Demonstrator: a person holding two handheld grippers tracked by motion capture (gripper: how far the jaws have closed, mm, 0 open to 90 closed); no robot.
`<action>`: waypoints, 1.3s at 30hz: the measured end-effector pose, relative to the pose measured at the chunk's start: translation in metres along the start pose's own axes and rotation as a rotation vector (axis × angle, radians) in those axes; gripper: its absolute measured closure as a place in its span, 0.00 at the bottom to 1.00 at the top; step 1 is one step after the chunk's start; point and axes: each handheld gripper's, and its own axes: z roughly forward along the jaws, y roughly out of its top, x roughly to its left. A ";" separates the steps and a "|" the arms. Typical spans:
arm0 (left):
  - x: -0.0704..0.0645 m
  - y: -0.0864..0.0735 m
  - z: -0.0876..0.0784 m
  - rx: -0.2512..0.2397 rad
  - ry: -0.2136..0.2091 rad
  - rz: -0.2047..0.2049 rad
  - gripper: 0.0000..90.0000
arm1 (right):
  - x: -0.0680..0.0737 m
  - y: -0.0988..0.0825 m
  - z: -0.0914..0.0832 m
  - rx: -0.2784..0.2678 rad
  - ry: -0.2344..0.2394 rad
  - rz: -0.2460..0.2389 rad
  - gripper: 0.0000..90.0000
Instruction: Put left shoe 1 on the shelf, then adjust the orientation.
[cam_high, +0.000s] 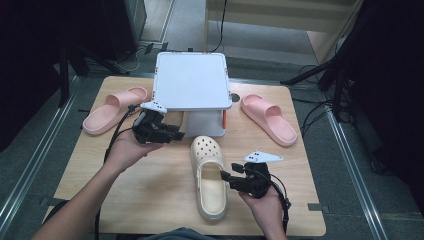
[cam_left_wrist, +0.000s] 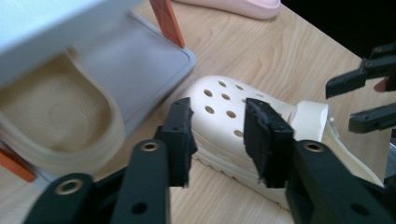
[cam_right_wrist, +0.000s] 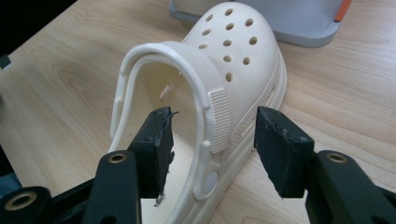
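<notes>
A cream clog (cam_high: 209, 175) with a holed toe lies on the wooden table (cam_high: 150, 185), toe toward the rack. My right gripper (cam_high: 226, 178) is at its right side near the heel. In the right gripper view (cam_right_wrist: 212, 135) it is open. One jaw is inside the shoe and the other outside, with the strap and side wall (cam_right_wrist: 218, 122) between them untouched. My left gripper (cam_high: 176, 134) hovers open left of the toe. In its own view (cam_left_wrist: 217, 122) nothing is between the jaws and the clog (cam_left_wrist: 224, 109) lies beyond them. A second cream clog (cam_left_wrist: 51, 116) sits on the rack's lower shelf.
A white two-level rack (cam_high: 191, 80) with orange posts stands at the table's far middle. One pink slipper (cam_high: 112, 110) lies left of it and another pink slipper (cam_high: 268, 119) to its right. Dark stands and cables surround the table.
</notes>
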 end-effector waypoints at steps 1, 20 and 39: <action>0.001 0.003 -0.002 -0.004 0.001 -0.005 0.73 | 0.000 0.000 0.001 0.005 -0.001 0.000 0.53; 0.044 0.045 -0.021 -0.026 0.094 -0.011 0.94 | -0.002 -0.001 0.025 0.068 -0.001 0.002 0.53; 0.061 0.037 -0.024 -0.081 0.153 -0.014 0.93 | -0.003 0.001 0.051 0.100 -0.105 0.012 0.66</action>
